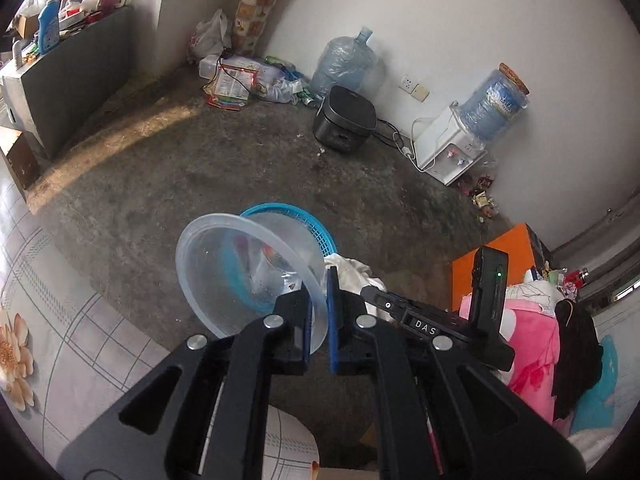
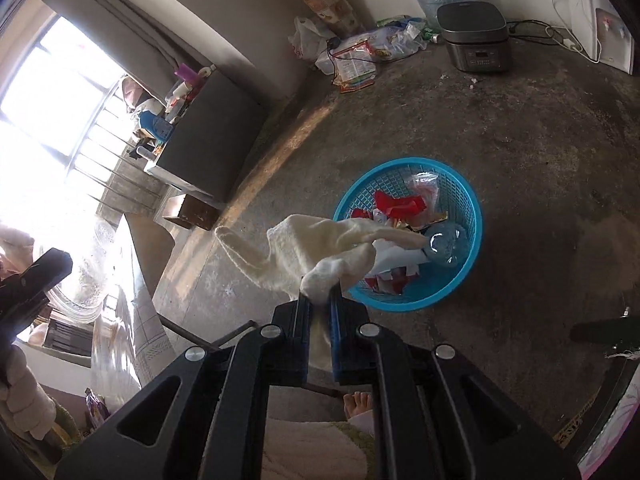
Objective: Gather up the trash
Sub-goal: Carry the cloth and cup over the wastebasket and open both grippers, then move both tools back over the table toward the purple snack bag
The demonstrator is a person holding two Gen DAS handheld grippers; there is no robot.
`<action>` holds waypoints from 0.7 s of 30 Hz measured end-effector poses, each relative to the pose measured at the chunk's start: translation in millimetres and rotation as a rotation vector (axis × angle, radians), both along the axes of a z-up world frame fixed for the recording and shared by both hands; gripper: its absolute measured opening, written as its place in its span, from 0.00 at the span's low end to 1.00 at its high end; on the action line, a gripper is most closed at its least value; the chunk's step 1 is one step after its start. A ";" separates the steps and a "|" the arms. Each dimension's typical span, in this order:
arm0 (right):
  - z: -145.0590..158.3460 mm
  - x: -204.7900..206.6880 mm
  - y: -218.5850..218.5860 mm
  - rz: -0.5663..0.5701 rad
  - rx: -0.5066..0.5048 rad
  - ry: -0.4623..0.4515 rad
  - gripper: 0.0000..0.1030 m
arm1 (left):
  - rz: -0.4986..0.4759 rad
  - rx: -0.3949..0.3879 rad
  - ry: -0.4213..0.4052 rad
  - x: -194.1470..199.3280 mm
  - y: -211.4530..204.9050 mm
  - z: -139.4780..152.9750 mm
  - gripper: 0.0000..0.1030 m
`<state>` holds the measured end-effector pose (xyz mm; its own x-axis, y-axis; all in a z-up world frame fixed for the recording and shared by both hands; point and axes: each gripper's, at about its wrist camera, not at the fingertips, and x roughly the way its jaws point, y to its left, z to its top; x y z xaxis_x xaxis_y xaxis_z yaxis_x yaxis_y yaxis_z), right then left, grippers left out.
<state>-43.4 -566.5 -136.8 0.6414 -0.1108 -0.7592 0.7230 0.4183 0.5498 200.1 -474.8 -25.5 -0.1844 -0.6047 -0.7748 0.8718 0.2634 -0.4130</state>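
In the left wrist view my left gripper [image 1: 319, 308] is shut on the rim of a clear plastic bowl [image 1: 236, 272], which hangs tilted just over the blue mesh basket [image 1: 280, 207] on the floor. My right gripper [image 2: 320, 304] is shut on a crumpled white cloth [image 2: 316, 246] that droops left and toward the basket [image 2: 400, 307], just short of its near rim. Inside the basket lie red and white wrappers [image 2: 396, 204] and a clear plastic bottle [image 2: 446, 246]. The same bowl [image 2: 90, 276] shows blurred at the far left of the right wrist view.
Bare concrete floor surrounds the basket. Along the far wall are a litter pile [image 1: 248, 78], a water jug [image 1: 344, 62], a black rice cooker [image 1: 345, 120] with cables, and a white water dispenser [image 1: 450, 152]. A grey cabinet [image 1: 72, 80] stands left, an orange box [image 1: 492, 256] right. A person's bare foot [image 2: 358, 404] is below.
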 end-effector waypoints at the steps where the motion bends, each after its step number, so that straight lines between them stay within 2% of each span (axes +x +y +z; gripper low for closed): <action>1: -13.6 5.9 -4.1 0.008 0.020 0.008 0.08 | -0.013 0.017 0.004 -1.5 -11.4 -7.7 0.04; 6: -76.2 37.2 -27.5 0.033 0.059 0.096 0.09 | -0.077 0.117 0.011 -14.7 -86.9 -59.0 0.05; 8: -107.2 44.9 -37.2 0.041 0.073 0.144 0.12 | -0.090 0.148 0.018 -17.5 -111.6 -82.1 0.13; 9: -120.6 47.6 -41.4 0.044 0.076 0.161 0.14 | -0.082 0.156 0.018 -19.9 -122.1 -93.9 0.33; 10: -138.8 47.0 -46.9 0.041 0.080 0.189 0.25 | -0.077 0.160 0.018 -19.9 -129.8 -103.8 0.57; 11: -152.4 47.0 -51.1 0.033 0.088 0.220 0.33 | -0.074 0.169 0.019 -20.4 -136.1 -112.7 0.60; 13: -173.3 41.2 -60.5 0.004 0.104 0.272 0.33 | -0.069 0.206 0.023 -22.4 -145.5 -127.9 0.61; 14: -176.3 35.2 -63.2 -0.017 0.108 0.271 0.34 | -0.061 0.207 0.039 -21.9 -146.8 -130.9 0.61; 17: -168.3 15.6 -66.0 -0.071 0.091 0.216 0.39 | -0.062 0.161 0.046 -22.3 -144.2 -121.7 0.61; 21: -147.9 -4.9 -63.8 -0.109 0.038 0.196 0.39 | -0.063 0.118 0.018 -23.0 -134.7 -96.5 0.61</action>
